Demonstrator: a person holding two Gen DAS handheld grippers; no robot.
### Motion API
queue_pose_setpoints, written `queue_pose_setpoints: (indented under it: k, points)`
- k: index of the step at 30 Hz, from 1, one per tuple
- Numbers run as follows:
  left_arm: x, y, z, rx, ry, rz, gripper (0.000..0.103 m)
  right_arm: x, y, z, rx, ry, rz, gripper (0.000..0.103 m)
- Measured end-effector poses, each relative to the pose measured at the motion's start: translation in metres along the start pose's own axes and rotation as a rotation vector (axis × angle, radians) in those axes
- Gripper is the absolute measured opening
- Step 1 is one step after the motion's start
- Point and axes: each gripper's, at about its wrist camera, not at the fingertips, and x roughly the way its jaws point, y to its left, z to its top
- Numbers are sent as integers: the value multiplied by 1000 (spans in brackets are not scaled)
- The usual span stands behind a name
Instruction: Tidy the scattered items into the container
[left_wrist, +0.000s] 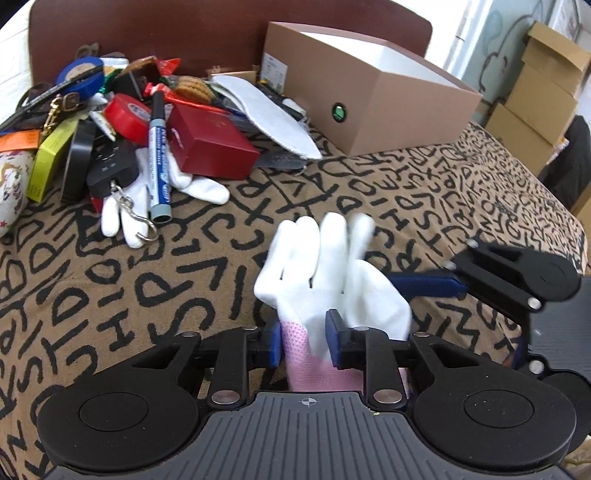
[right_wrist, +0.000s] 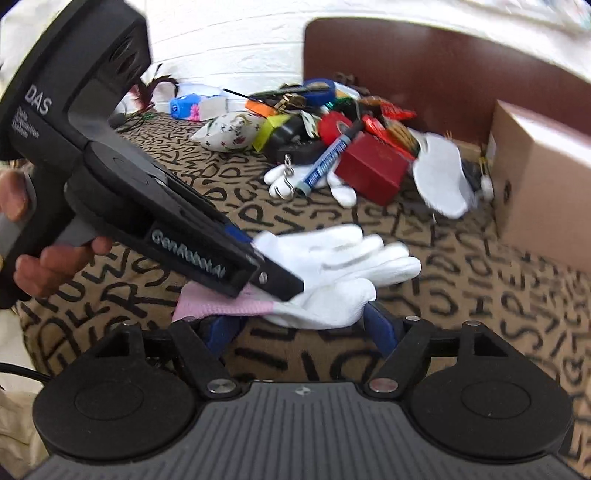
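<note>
My left gripper (left_wrist: 303, 341) is shut on the pink cuff of a white glove (left_wrist: 325, 273) and holds it above the patterned cloth. The same glove (right_wrist: 332, 266) shows in the right wrist view, with the left gripper (right_wrist: 273, 280) clamped on it. My right gripper (right_wrist: 299, 328) is open and sits just below the glove, its blue fingers on either side. It also shows at the right in the left wrist view (left_wrist: 424, 284). The open brown box (left_wrist: 369, 96) stands at the back right. A pile of scattered items (left_wrist: 129, 110) lies at the back left.
The pile holds a red box (left_wrist: 210, 144), a blue marker (left_wrist: 157, 155), a second white glove (left_wrist: 147, 206), a white insole (left_wrist: 266, 114), red tape (left_wrist: 125, 118) and a black scale with a hook (left_wrist: 110, 170). A brown headboard (left_wrist: 184, 33) stands behind. Cardboard boxes (left_wrist: 535, 92) are stacked at the right.
</note>
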Motion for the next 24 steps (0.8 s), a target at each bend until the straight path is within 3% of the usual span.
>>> queue_pose_setpoints:
  k: [5,13,17,24]
  points:
    - [3,-2,0,6,2,1,39,11,2,5,-11,-2,49,55]
    - [0,-3,1,-9,3,3,31,13,4,1,-12,-6,37,37]
    - [-6,-10,7,-26,-19,-16,25,3,-1,1,20,16,-3,16]
    - [-15,-41,38,20,-89,-65,24,-31,-25,9,75,-61,-84,15]
